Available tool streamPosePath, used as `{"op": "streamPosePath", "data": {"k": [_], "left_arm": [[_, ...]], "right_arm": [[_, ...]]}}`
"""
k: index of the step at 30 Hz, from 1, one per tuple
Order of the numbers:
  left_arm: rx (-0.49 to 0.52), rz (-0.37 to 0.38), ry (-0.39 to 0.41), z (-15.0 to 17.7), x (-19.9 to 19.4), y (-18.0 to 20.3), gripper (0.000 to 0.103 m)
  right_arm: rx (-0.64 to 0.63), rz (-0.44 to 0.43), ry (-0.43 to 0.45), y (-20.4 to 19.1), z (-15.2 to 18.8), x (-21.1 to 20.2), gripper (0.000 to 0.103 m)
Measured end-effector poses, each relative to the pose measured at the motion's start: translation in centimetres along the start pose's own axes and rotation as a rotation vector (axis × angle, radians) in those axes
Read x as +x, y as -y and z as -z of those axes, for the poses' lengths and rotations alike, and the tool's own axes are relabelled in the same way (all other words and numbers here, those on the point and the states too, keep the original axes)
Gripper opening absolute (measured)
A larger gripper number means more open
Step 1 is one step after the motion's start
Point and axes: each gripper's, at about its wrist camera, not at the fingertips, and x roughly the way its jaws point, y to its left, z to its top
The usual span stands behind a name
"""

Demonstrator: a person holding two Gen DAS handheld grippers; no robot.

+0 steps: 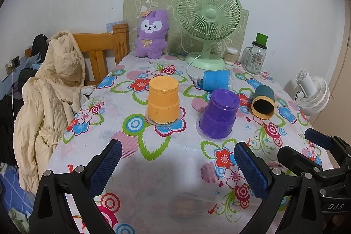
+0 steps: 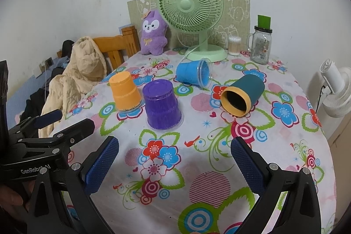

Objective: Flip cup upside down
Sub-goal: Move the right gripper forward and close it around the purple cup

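Note:
An orange cup and a purple cup stand upside down on the flowered tablecloth. A blue cup lies on its side near the fan base. A teal cup with a yellow rim lies on its side, mouth toward me. My left gripper is open and empty, in front of the cups. My right gripper is open and empty, near the table's front; it also shows at the right of the left wrist view.
A green desk fan, a purple plush, a glass jar with a green cap and a cotton swab box stand at the back. A wooden chair with a beige jacket is at the left, a white fan at the right.

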Motion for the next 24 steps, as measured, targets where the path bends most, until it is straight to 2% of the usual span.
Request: {"op": "streamPosePath", "data": {"k": [24], "left_arm": [[-0.033, -0.040, -0.058, -0.4, 2.9, -1.8, 0.103]], "right_arm": [[0.001, -0.018, -0.063, 0.0, -1.0, 3.1, 0.103]]}}
